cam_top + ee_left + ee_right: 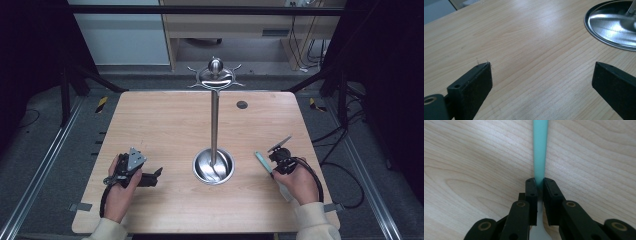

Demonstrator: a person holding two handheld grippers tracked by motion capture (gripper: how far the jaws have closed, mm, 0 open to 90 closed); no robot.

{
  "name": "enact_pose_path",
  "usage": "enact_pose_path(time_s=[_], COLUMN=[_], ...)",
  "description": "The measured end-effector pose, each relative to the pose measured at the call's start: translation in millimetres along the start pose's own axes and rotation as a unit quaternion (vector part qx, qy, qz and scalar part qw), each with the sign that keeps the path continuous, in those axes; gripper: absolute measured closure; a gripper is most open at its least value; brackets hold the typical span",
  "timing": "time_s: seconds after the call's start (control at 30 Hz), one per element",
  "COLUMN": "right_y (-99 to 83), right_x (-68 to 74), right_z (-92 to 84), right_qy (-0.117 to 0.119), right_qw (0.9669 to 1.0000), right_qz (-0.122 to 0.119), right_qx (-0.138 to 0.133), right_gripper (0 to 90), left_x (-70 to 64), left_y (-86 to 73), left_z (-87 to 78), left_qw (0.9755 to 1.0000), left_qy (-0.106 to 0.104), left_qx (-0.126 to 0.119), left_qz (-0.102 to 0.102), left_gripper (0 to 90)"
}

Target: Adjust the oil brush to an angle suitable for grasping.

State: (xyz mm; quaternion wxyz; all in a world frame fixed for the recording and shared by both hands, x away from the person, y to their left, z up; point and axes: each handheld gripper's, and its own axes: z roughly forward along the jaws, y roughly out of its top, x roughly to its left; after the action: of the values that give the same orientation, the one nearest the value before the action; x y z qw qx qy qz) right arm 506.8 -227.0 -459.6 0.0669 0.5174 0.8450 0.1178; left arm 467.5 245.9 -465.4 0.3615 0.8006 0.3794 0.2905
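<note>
On table (165, 125), empty steel dish (213, 166).

Count of items on the table (165, 125): one metal stand (214, 120) (a single upright pole rising from one round dish-shaped base, with one ball-topped ring of hooks at the top). One thin teal strip (540, 150). One small dark round mark (242, 104) on the tabletop. Two grippers: one left gripper (541, 82), one right gripper (539, 181). Two hands, one per gripper.
</note>
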Motion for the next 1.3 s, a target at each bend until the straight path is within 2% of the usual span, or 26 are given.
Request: enact_pose_path(time_s=[0.23,0.33,0.4,0.47,0.6,0.67,0.7,0.87,0.9,0.93,1.0,1.17,1.3], right_y=[3.9,10.0,15.9,21.2,23.2,23.5,21.3,13.0,13.0,10.5,8.2,5.1,2.7], right_x=[-11.3,-18.4,-23.8,-27.4,-33.3,-32.8,-31.8,-29.8,-29.8,-29.0,-28.5,-28.3,-29.8], right_z=[-29.2,-47.2,-59.8,-72.3,-87.7,-90.2,-95.3,-101.1,-101.1,-103.8,-107.4,-115.8,-120.6], right_qy=[0.006,0.009,0.007,0.005,0.016,0.019,0.019,0.030,0.030,0.037,0.043,0.046,0.049], right_qw=[0.9990,0.9974,0.9962,0.9940,0.9857,0.9845,0.9804,0.9705,0.9705,0.9659,0.9614,0.9556,0.9522], right_qz=[0.015,0.025,0.024,0.033,0.035,0.033,0.031,0.026,0.026,0.026,0.026,0.025,0.027], right_qx=[-0.043,-0.066,-0.083,-0.104,-0.164,-0.171,-0.193,-0.238,-0.238,-0.255,-0.270,-0.290,-0.300], right_gripper=[82.4,82.4,82.4,82.4,82.5,82.5,82.5,82.5,82.5,82.5,82.5,82.5,82.5], left_x=[0.3,0.7,0.9,1.2,1.3,1.2,0.9,1.6,1.6,1.6,1.5,1.3,1.7], left_y=[-1.0,-1.3,-1.4,-1.5,-1.6,-1.4,-0.9,0.0,0.0,0.1,0.2,0.3,0.2], left_z=[-1.3,-2.0,-1.9,-1.9,-2.0,-1.8,-1.6,-1.4,-1.4,-1.7,-1.7,-1.7,-1.1], left_qw=[1.0000,1.0000,1.0000,1.0000,1.0000,1.0000,1.0000,1.0000,1.0000,1.0000,1.0000,1.0000,1.0000], left_qy=[0.003,0.005,0.006,0.006,0.005,0.004,0.003,0.003,0.003,0.004,0.004,0.003,0.002], left_qx=[0.001,0.001,0.000,0.000,0.000,-0.002,-0.002,-0.003,-0.003,-0.003,-0.003,-0.003,-0.003], left_qz=[-0.001,-0.001,-0.002,-0.002,-0.003,-0.005,-0.003,-0.002,-0.002,-0.001,0.000,0.001,0.000], left_gripper=[2.5,2.5,2.5,2.5,2.5,2.5,2.5,2.5,2.5,2.5,2.5,2.5,2.5])
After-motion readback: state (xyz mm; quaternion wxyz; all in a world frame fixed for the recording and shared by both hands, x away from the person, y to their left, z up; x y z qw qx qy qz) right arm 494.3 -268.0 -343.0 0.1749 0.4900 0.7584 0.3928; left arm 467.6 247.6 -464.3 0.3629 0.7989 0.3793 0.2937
